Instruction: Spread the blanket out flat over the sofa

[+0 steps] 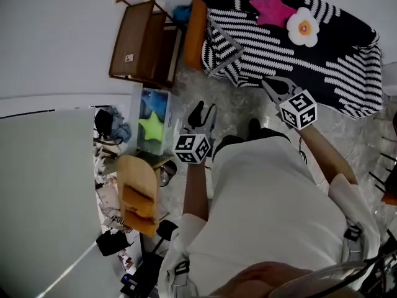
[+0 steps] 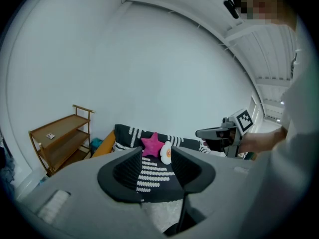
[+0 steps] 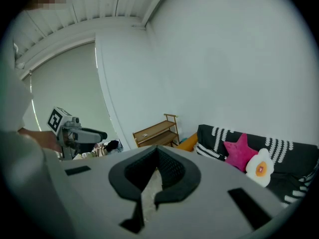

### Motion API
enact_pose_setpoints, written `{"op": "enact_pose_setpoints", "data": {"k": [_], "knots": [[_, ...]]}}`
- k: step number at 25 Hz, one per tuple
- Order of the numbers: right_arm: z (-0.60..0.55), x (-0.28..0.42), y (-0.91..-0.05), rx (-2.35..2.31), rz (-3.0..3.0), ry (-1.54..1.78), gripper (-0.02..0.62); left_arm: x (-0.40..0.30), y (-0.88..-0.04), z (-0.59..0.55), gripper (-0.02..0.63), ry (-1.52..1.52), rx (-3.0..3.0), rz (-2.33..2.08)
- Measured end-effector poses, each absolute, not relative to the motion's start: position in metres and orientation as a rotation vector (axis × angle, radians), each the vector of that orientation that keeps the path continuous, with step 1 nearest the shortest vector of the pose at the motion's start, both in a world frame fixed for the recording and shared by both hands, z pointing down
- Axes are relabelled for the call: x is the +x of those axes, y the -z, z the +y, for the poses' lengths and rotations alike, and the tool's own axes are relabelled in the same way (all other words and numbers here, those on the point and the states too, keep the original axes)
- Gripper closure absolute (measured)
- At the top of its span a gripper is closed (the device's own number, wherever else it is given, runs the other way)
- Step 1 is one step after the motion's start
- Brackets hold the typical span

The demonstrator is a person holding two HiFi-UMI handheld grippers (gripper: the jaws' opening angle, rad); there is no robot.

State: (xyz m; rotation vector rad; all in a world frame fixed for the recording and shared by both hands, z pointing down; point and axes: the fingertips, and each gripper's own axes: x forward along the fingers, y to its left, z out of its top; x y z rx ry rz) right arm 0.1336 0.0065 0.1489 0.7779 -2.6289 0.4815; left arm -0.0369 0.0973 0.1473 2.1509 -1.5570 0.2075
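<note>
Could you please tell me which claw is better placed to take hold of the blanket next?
Probably the left claw: its jaws stand open and frame the striped blanket. The right claw is shut and points toward the floor, away from it.

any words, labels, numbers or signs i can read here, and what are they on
No readable words or numbers.
Marker cube of the left tool: square black-and-white pattern, no letters.
Marker cube of the right tool: the same.
Small tag on the wooden shelf: too small to read.
</note>
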Motion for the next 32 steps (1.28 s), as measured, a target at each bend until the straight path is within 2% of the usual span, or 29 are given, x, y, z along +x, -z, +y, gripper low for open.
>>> {"op": "enact_pose_setpoints", "data": {"k": [5,17,32], "knots": [[-0.014,0.127,-0.169,0.781,-2.593,-0.520,0.591,-0.042,-0.160,0.070,0.420,-0.243,2.154,-1.524],[-0.059,0.068,-0.210,0.940,-2.487,-0.612,0.591,-0.106,-0.207,-0.008,0.420,-0.346,2.246,-1.340],[-0.133,0.021,-0.327,1.108,-2.387,-0.742,0.591,-0.141,-0.356,-0.121,0.420,-0.552,2.333,-1.038]]}}
